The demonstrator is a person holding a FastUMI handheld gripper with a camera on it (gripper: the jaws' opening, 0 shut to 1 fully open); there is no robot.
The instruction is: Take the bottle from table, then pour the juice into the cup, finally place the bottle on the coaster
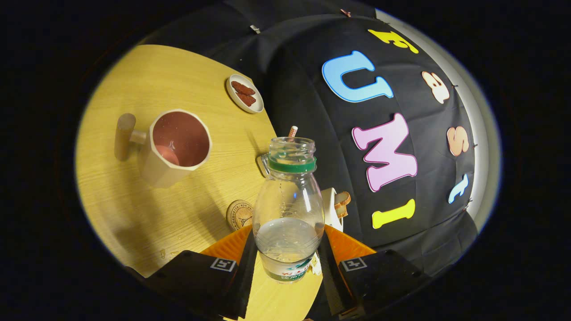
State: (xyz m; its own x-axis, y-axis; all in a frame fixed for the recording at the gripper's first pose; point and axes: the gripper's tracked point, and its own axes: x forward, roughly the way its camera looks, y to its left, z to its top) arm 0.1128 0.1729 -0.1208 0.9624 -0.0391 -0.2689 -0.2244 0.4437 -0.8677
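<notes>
Farthest left on the bench (134, 214) I see the cup (176, 147), its wooden handle pointing away from the bottle and its mouth wide open, with a little liquid pooled at the bottom. Beyond it sits a small plate (245, 93) of snacks, well out of the pouring path. Nearer me the coaster (239, 214) lies flat just beside my left finger (232, 249), handy for the final set-down. Then the bottle (289, 209): uncapped, held between my fingers clear of the bench and roughly in line with them, partly filled, so I judge pouring is either about to start or just finished. My claw (288, 254) is clenched around its lower body, both pads pressing the sides.
</notes>
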